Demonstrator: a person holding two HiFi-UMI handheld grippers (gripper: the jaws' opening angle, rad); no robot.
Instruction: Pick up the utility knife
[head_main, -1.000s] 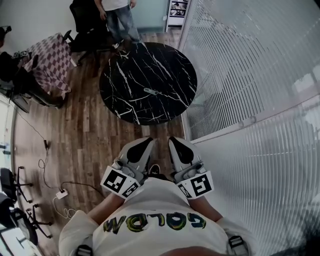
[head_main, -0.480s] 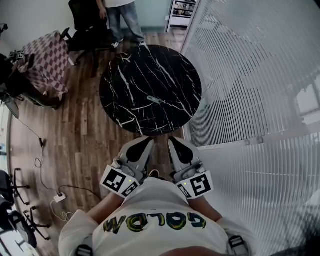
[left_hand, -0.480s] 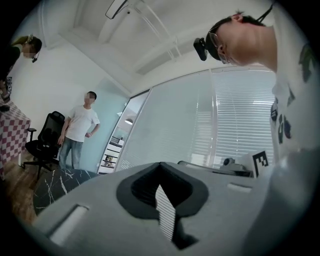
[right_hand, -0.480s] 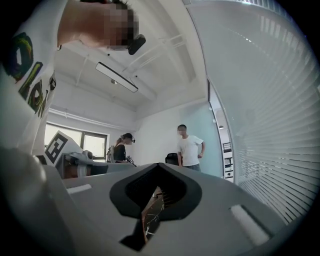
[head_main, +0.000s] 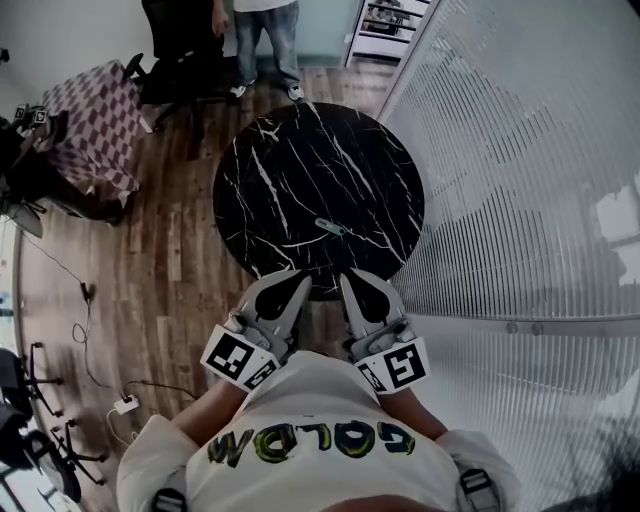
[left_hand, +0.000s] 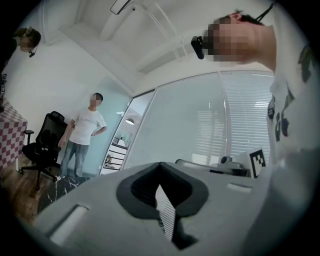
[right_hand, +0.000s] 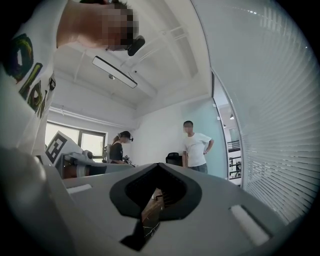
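The utility knife, small and grey, lies on the round black marble table, toward its near right part. Both grippers are held level in front of the person's chest, side by side, just short of the table's near edge. The left gripper is shut with nothing in it, and so is the right gripper. In the left gripper view the gripper has its jaws together, with only a thin slit below. The right gripper view shows the same for that gripper. The knife lies a little beyond and between their tips.
A glass wall with blinds runs close along the table's right side. A person stands beyond the table beside a black office chair. A checkered table stands at left. Cables and a power strip lie on the wooden floor.
The table and knife have drawn nearer and shifted right in the head view as the person walked toward them. Both grippers kept their pose and stayed shut.
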